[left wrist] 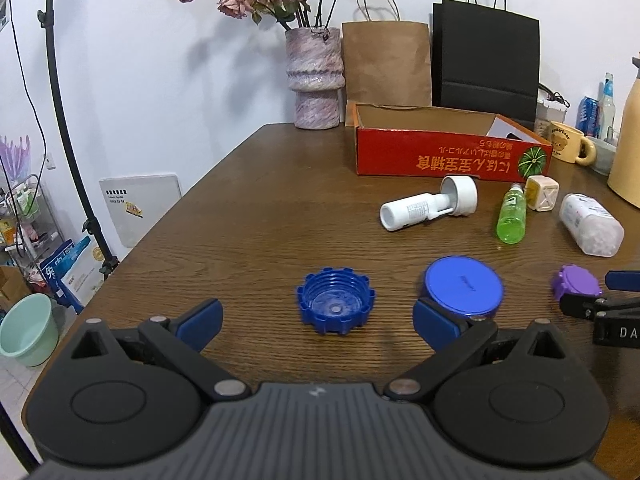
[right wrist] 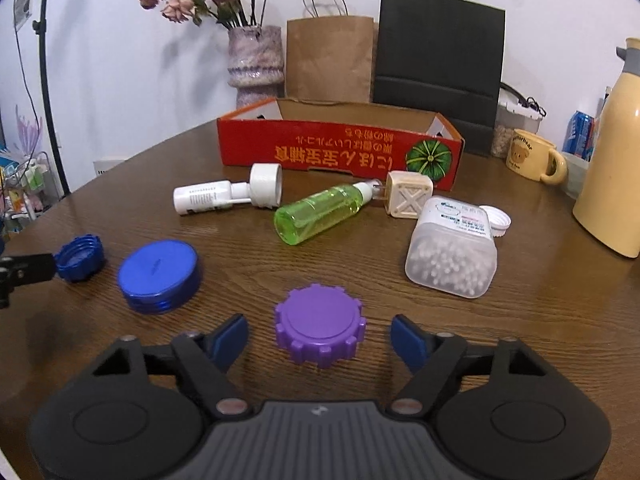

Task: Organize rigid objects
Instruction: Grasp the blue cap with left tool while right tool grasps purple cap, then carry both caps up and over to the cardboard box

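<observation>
A: Clutter all over the wooden table (right wrist: 520,340), and the red cardboard box (right wrist: 340,148) at twelve o'clock looks empty as far as its inside shows. I'd judge the sorting as barely begun.

B: What lies loose?

A: From the right wrist: a white spray bottle (right wrist: 204,198) with its cap (right wrist: 266,184) at eleven o'clock, a green bottle (right wrist: 320,214) lying on its side near centre, a cream cube (right wrist: 408,194) touching its nozzle end, and a cotton-swab box (right wrist: 452,252) at two o'clock with a small white lid (right wrist: 498,220) just behind it. Nearer, a flat blue lid (right wrist: 160,276) at nine o'clock.

B: And the tools?

A: The right gripper (right wrist: 319,340) has its jaws about half open, with the purple toothed cap (right wrist: 320,330) between them; there are gaps on both sides, so it holds nothing. The left gripper (left wrist: 318,320) stands wide open, straddling the upturned blue toothed cap (left wrist: 335,300), pads clear of it; its right pad overlaps the flat blue lid's near edge in view, but I cannot tell if they touch.

B: So both caps are bracketed, neither gripped.

A: Right.
</observation>
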